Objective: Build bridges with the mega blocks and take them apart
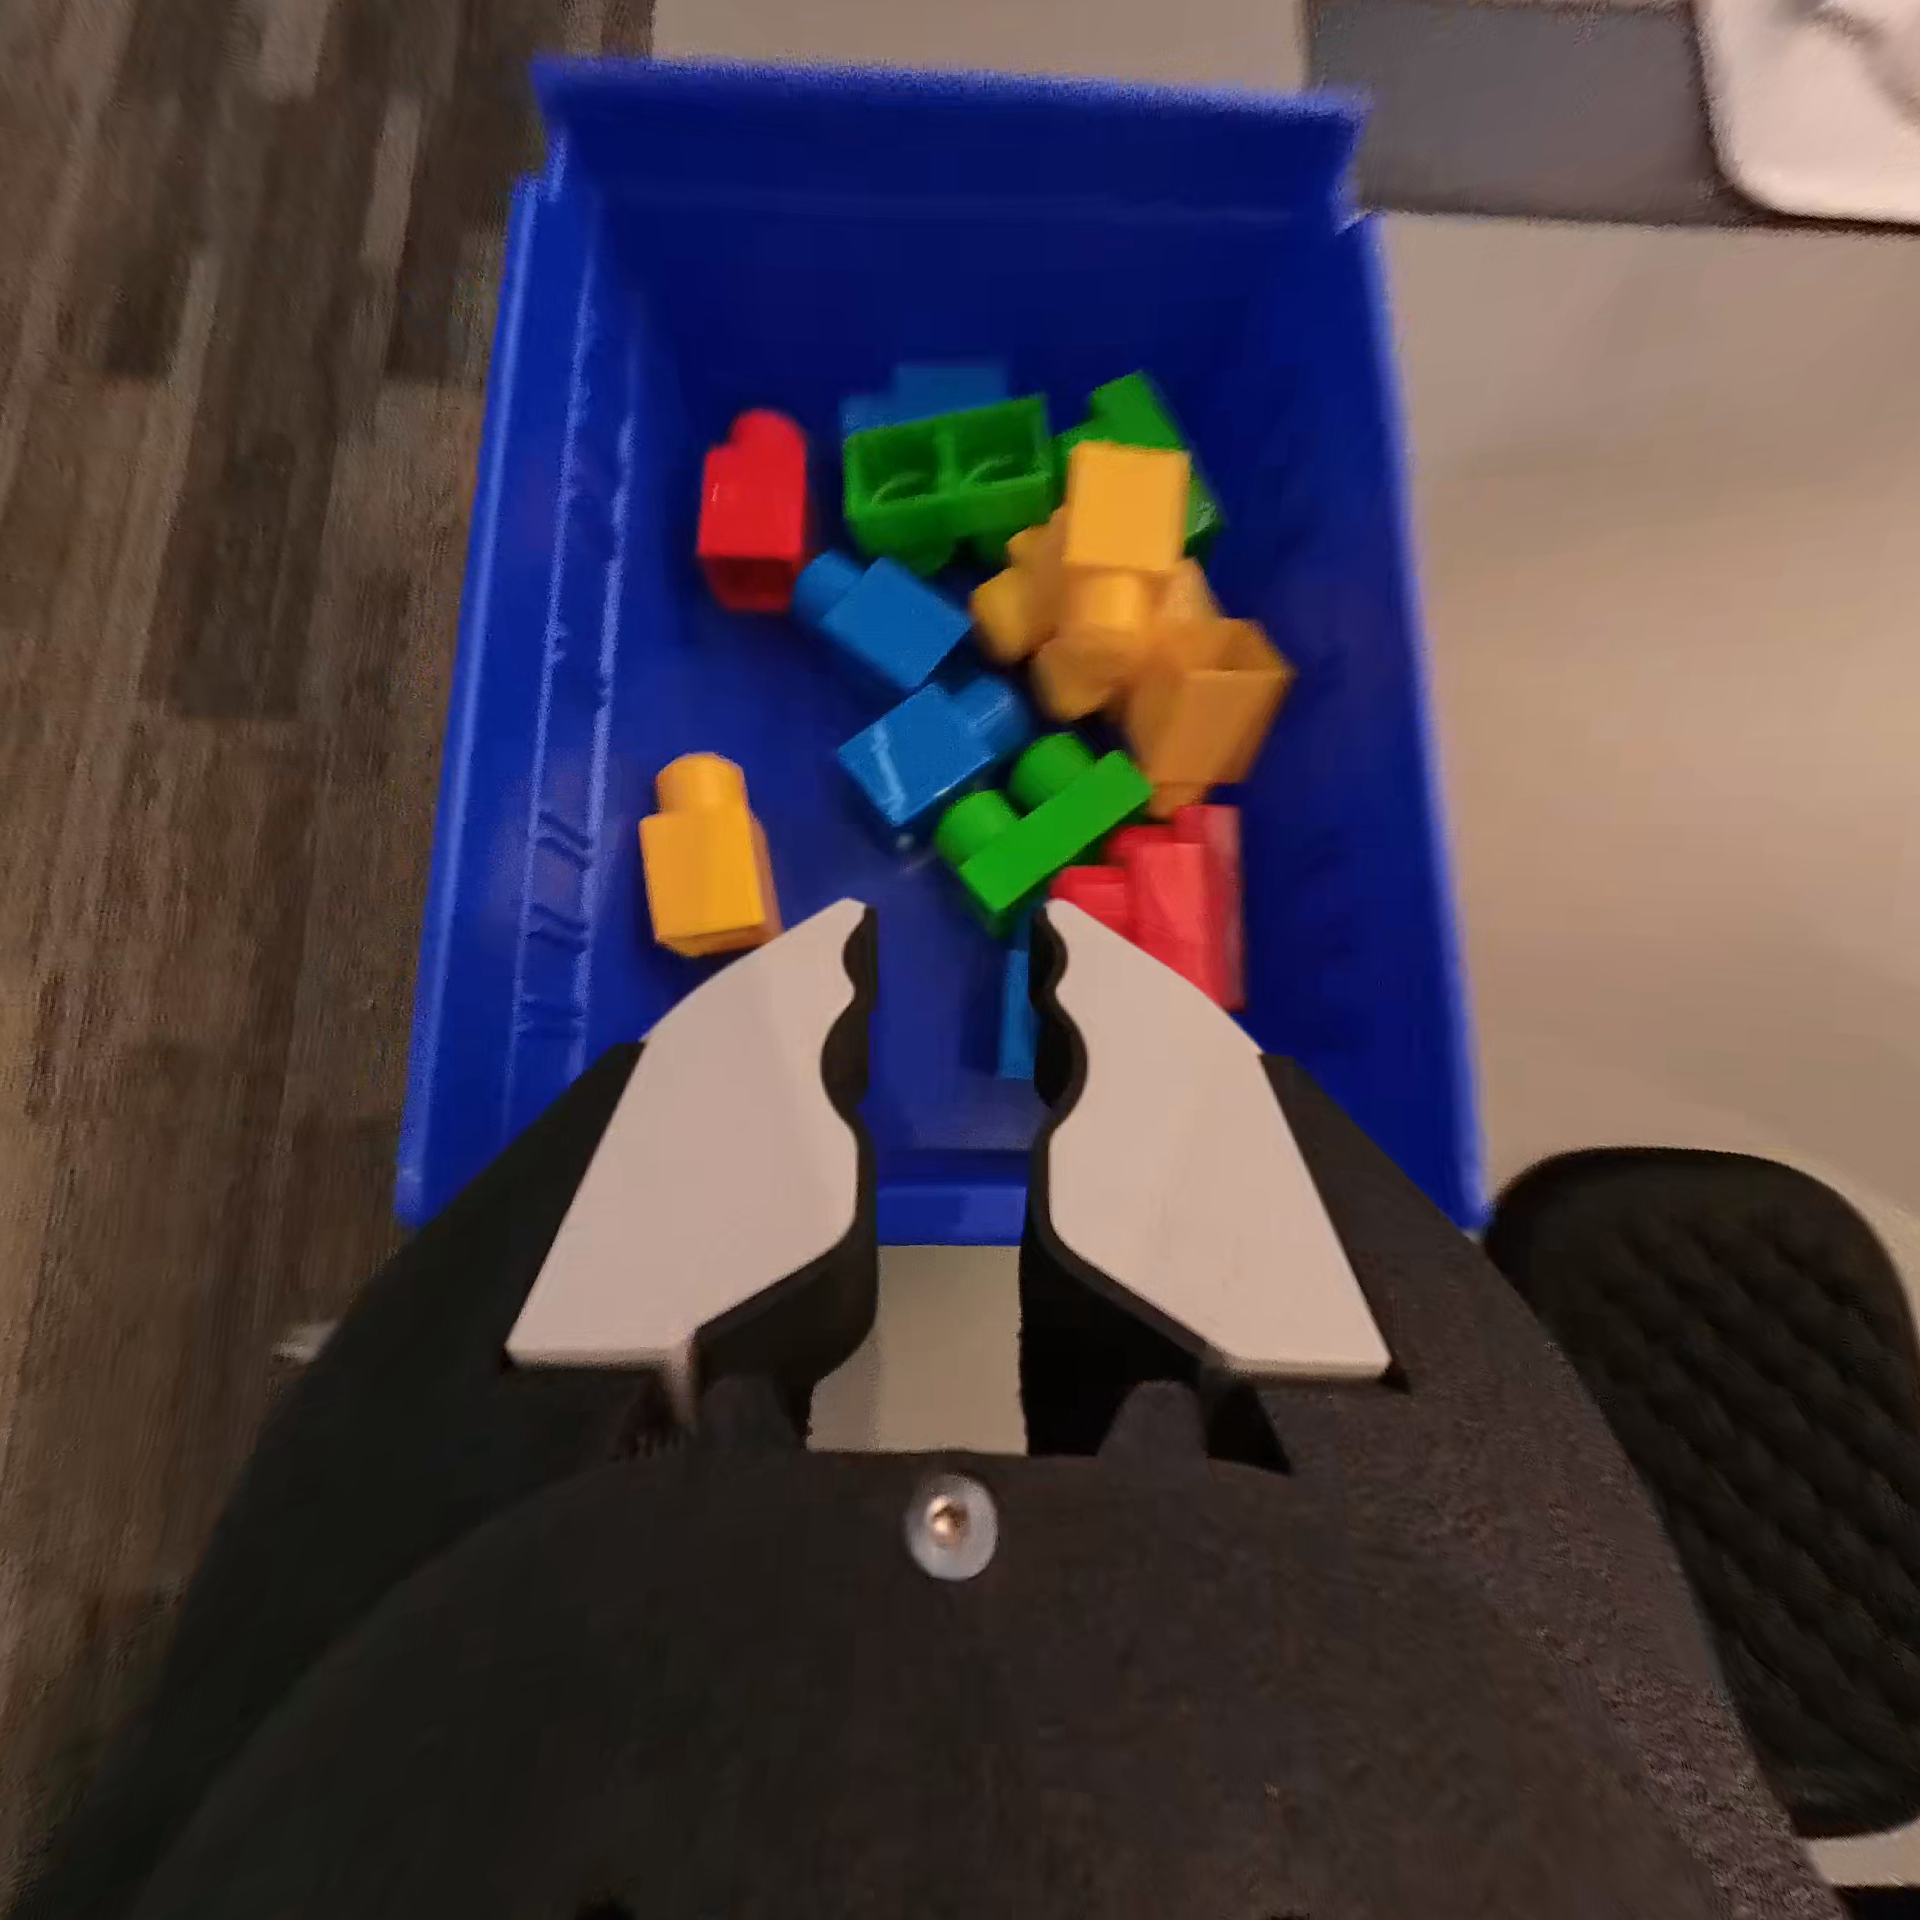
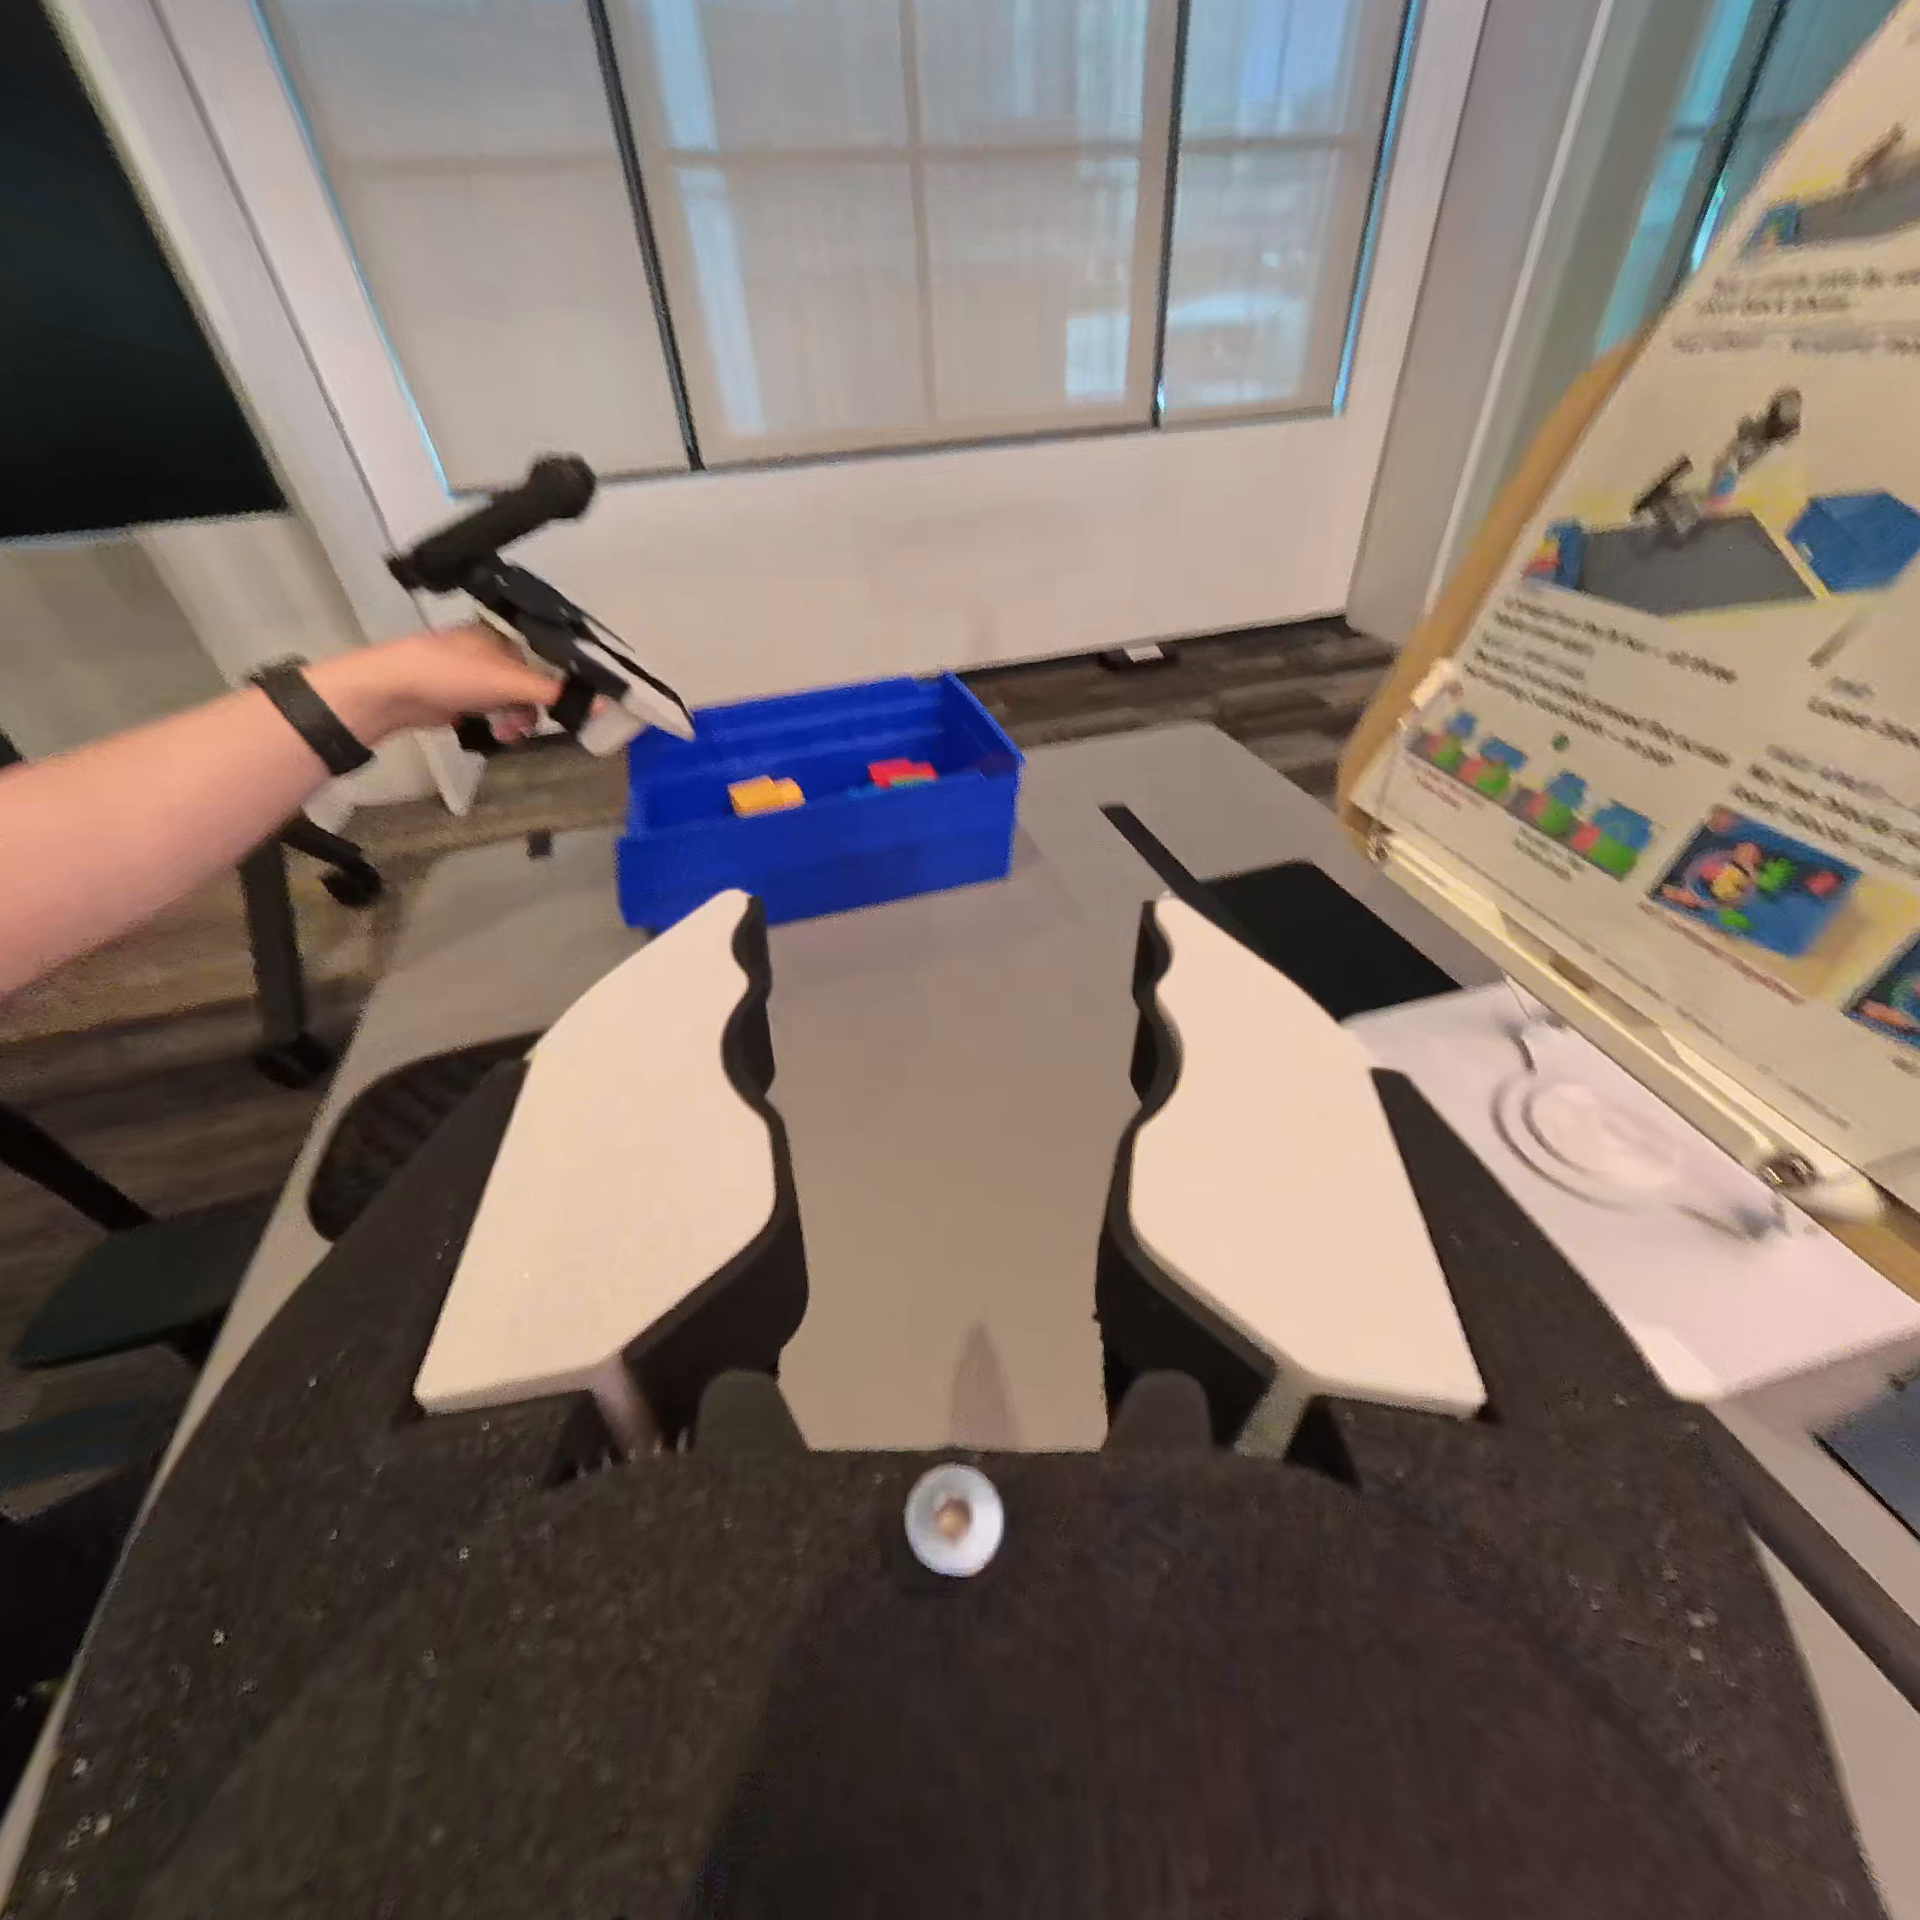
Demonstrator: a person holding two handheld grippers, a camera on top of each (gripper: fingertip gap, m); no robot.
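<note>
A blue bin (image 1: 582,582) holds several loose mega blocks: a red one (image 1: 750,509), a lone yellow one (image 1: 707,862), blue ones (image 1: 888,623), green ones (image 1: 940,478) and a yellow heap (image 1: 1132,603). My left gripper (image 1: 954,920) hangs open and empty above the bin's near end. In the right wrist view the bin (image 2: 821,847) stands at the table's far end, with the left gripper (image 2: 623,696) above its left edge. My right gripper (image 2: 948,920) is open and empty over the grey table (image 2: 935,1143), well short of the bin.
A black mesh chair back (image 1: 1745,1434) sits at the table's near side. An instruction board (image 2: 1683,665) leans at the right over a white sheet (image 2: 1621,1174). A dark mat (image 2: 1320,935) lies right of centre. Floor (image 1: 208,520) drops off left of the bin.
</note>
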